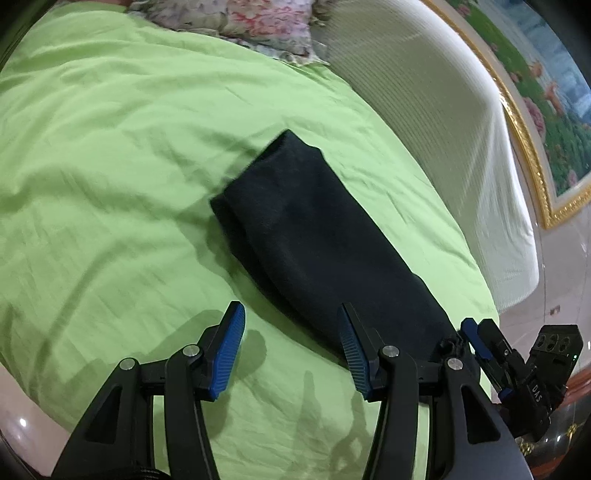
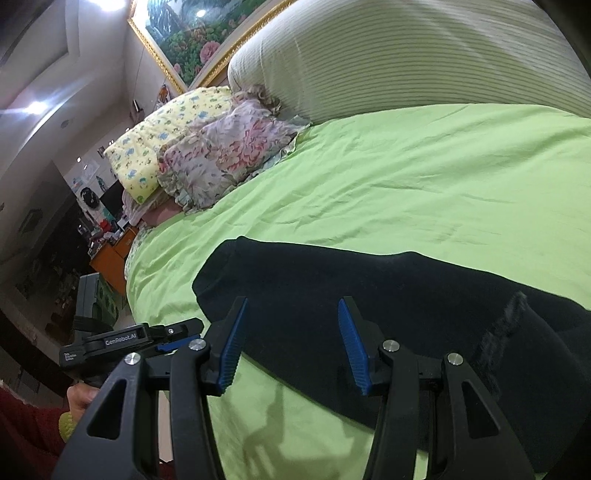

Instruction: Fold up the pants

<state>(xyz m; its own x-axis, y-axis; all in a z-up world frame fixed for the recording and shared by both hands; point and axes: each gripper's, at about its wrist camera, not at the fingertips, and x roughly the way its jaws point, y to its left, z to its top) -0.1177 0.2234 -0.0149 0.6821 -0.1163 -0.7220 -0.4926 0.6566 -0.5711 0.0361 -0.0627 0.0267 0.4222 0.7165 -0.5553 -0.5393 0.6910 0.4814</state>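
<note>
Left gripper (image 1: 291,350): jaws spread, nothing between the pads, hovering over the green sheet (image 1: 110,184) just left of the pants' near end. Your hand (image 2: 79,400) with a red sleeve shows behind it in the right wrist view.

Pants (image 1: 314,236): dark, already folded into a long narrow strip, lying flat on the sheet and running from the near right edge of the bed away toward the far middle. The far end looks doubled over and thicker. Judging by the drape, they are soft, light and limp, not slippery and not fragile, and will sag anywhere you don't support them. Take hold at the two corners of one short end, pinching all layers together so the fold doesn't slide apart, then carry that end over.

Right gripper (image 2: 291,347): jaws spread, pads on either side of a stretch of pants but not pressing on it.

Far side: floral pillow (image 2: 221,158), yellow pillow (image 2: 159,136), striped bedding (image 2: 406,55), framed picture (image 2: 192,33).

Writing: "GenRobot.AI" on the left gripper's body; "DAS" on the right gripper's body. Smaller print is unreadable.
</note>
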